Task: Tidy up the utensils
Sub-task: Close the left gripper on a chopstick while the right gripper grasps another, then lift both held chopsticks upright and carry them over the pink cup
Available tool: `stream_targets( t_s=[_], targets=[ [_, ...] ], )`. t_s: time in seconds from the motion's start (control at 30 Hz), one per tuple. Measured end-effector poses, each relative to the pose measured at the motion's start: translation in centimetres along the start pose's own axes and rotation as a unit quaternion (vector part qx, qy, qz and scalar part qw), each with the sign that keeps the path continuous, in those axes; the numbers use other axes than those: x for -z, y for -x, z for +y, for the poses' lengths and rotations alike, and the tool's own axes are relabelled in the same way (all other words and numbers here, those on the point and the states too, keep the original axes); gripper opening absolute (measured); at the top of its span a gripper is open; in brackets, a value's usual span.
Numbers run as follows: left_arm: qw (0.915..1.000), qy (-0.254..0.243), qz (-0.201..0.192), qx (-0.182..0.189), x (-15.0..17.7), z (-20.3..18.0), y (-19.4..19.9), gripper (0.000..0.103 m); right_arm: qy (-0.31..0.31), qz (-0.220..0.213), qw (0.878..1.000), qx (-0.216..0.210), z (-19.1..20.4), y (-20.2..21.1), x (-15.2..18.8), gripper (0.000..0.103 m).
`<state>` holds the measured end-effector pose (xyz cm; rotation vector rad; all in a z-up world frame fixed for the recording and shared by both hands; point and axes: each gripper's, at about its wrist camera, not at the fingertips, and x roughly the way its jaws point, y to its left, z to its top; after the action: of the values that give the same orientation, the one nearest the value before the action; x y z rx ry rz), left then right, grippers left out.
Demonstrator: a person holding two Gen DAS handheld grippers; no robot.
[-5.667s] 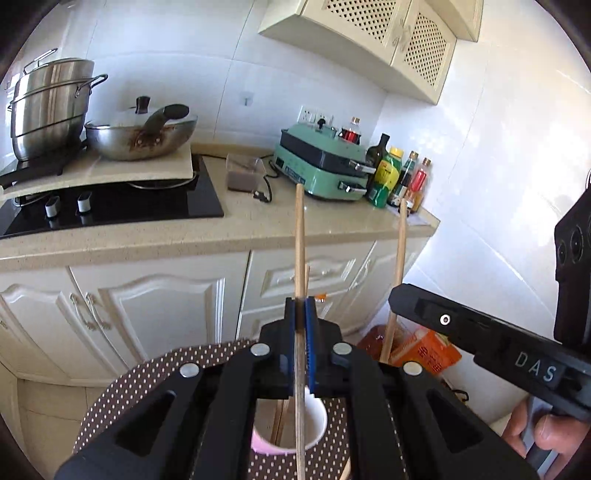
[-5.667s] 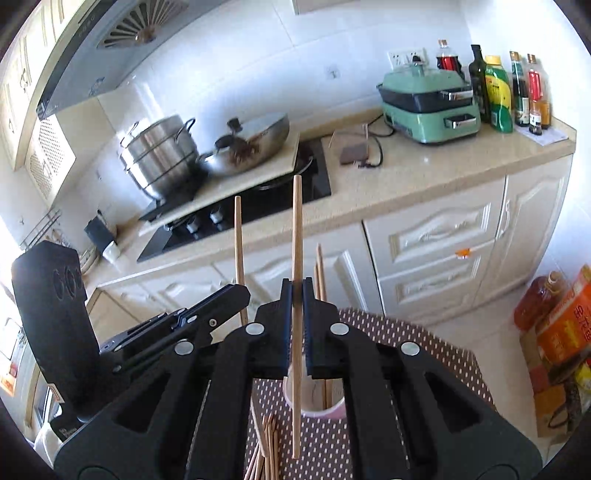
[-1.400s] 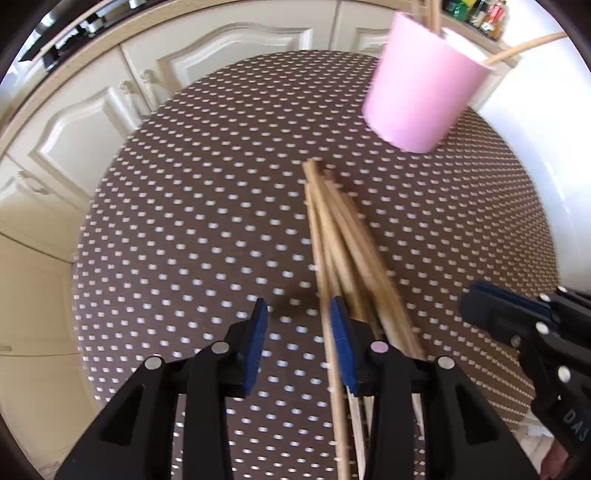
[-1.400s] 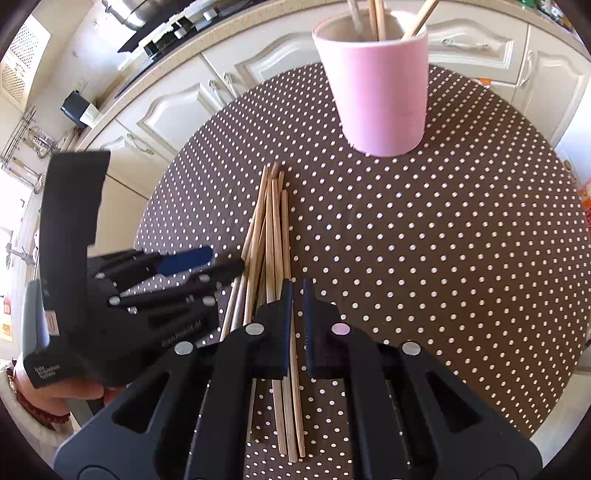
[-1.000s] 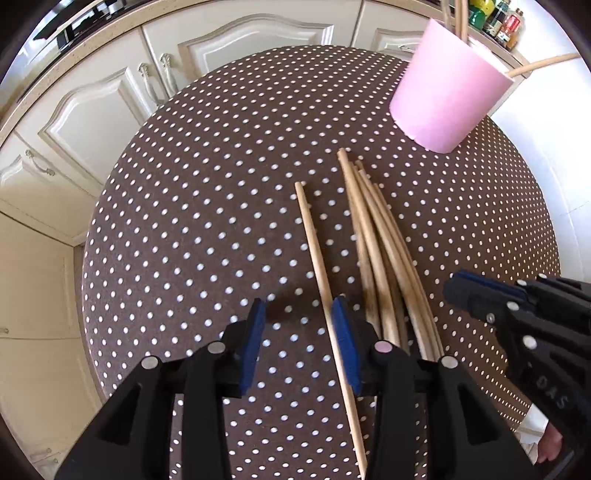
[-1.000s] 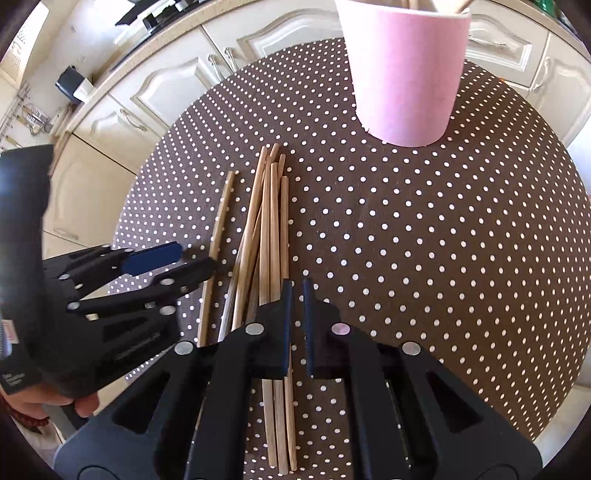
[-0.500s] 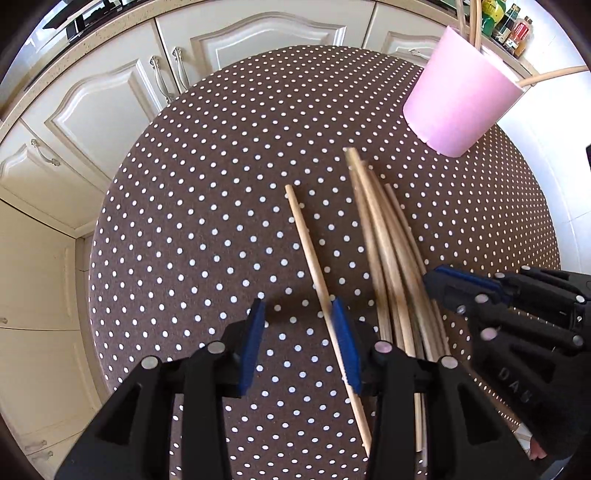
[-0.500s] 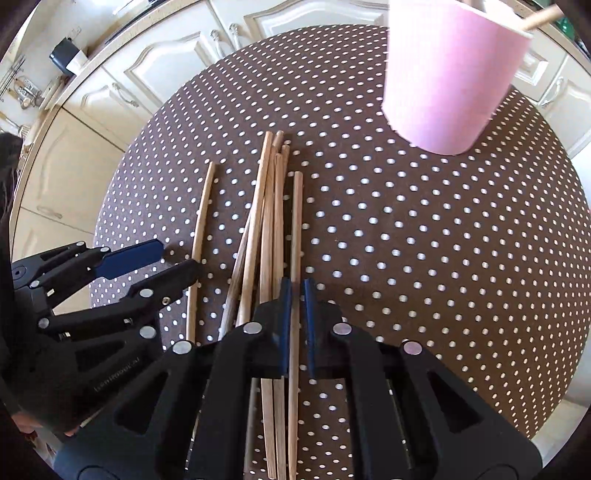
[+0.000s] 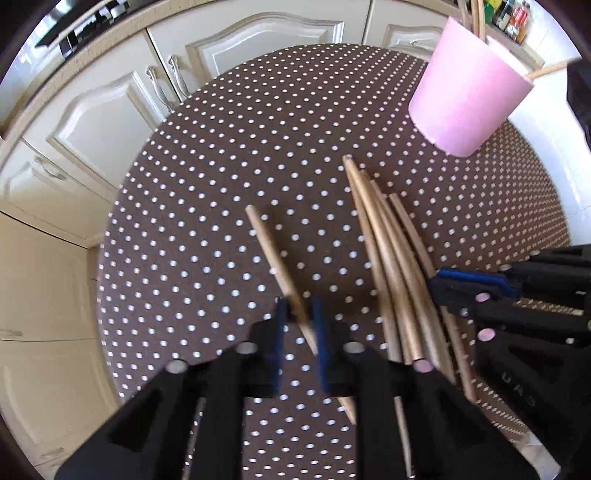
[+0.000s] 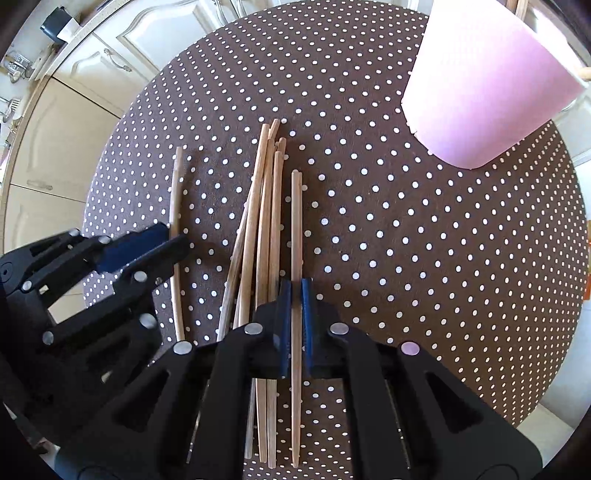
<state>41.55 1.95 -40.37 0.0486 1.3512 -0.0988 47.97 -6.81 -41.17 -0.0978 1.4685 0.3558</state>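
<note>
A round table (image 9: 221,166) under a brown dotted cloth holds a loose bundle of wooden chopsticks (image 9: 388,258) (image 10: 264,229). One lone chopstick (image 9: 273,258) (image 10: 176,184) lies to their left. My left gripper (image 9: 298,310) (image 10: 168,242) points down over it; its jaws are closing, and the blue pads meet the stick's sides. My right gripper (image 10: 296,286) (image 9: 443,280) is shut on another chopstick (image 10: 296,221), just right of the bundle. A pink cup (image 9: 469,99) (image 10: 487,85) stands at the far right of the table.
Several chopsticks (image 9: 476,14) stand in the pink cup. Cream cabinet doors (image 9: 110,110) and a counter edge run behind and left of the table. The table's rim (image 10: 576,221) curves close on the right, with pale floor beyond it.
My left gripper's jaws have narrowed from wide apart onto the lone chopstick. The right gripper has shifted with its chopstick, which now lies a little apart from the bundle.
</note>
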Motion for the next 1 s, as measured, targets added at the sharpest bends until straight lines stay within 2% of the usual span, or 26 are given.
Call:
stream_targets(
  t_s=[0.07, 0.23, 0.37, 0.6, 1.0],
  targets=[
    [1.0000, 0.002, 0.001, 0.000, -0.3, 0.1, 0.0, 0.006, 0.001, 0.002, 1.000, -0.007, -0.2, 0.0, -0.4, 0.006],
    [0.9999, 0.008, -0.008, 0.003, -0.4, 0.0, 0.0, 0.005, -0.012, -0.002, 0.999, -0.034, -2.0, 0.3, -0.3, 0.006],
    [0.9988, 0.028, -0.018, 0.036, 0.0, 0.3, 0.7, 0.005, -0.014, -0.007, 0.999, -0.044, -3.6, 0.5, 0.5, 0.006],
    [0.9923, 0.033, -0.086, 0.082, 0.3, 0.0, 4.2, 0.005, -0.027, -0.054, 0.996, -0.070, -5.6, 3.1, 3.6, 0.006],
    [0.9782, 0.002, -0.168, 0.122, -1.1, -2.7, 9.8, 0.005, -0.065, -0.144, 0.983, -0.099, -10.3, 11.2, 5.6, 0.006]
  ],
)
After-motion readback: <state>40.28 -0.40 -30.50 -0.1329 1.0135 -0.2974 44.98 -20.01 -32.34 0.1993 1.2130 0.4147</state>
